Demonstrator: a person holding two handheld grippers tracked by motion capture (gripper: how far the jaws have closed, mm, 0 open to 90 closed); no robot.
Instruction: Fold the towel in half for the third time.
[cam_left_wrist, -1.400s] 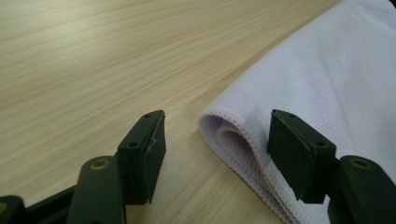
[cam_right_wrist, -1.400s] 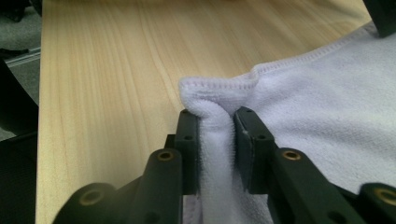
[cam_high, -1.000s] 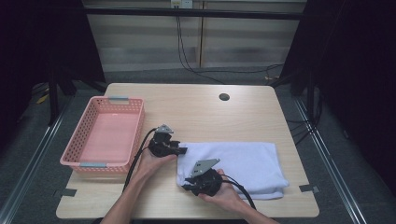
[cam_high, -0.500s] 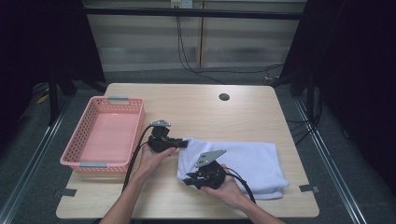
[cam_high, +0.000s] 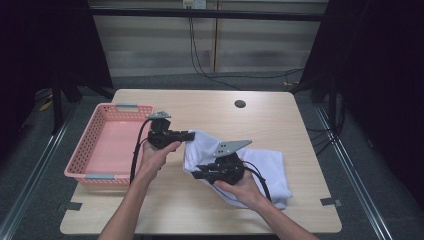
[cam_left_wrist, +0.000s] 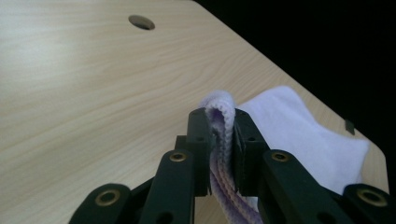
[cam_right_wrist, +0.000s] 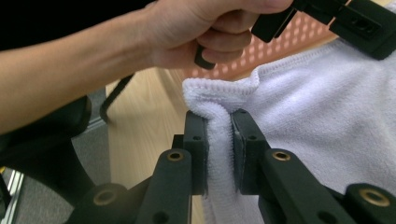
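A white towel (cam_high: 267, 167) lies on the right half of the wooden table (cam_high: 225, 120), and its left end is lifted off the surface. My left gripper (cam_high: 191, 135) holds the far left corner. Its jaws have just been closing and are now shut on the hemmed edge (cam_left_wrist: 219, 105) of the towel. My right gripper (cam_high: 196, 175) is shut on the near left corner, and the cloth (cam_right_wrist: 317, 93) bunches between its pads. In the right gripper view, the other hand and the left gripper (cam_right_wrist: 345, 18) show above the towel.
A pink plastic basket (cam_high: 127, 107) with nothing in it stands at the table's left side, close to the left hand. A round cable hole (cam_high: 240, 104) sits near the far edge. Dark floor and black frame posts surround the table.
Both hands have risen and drawn the towel's left end up off the table. The left gripper's jaws closed onto the towel corner. The towel's right part still rests flat.
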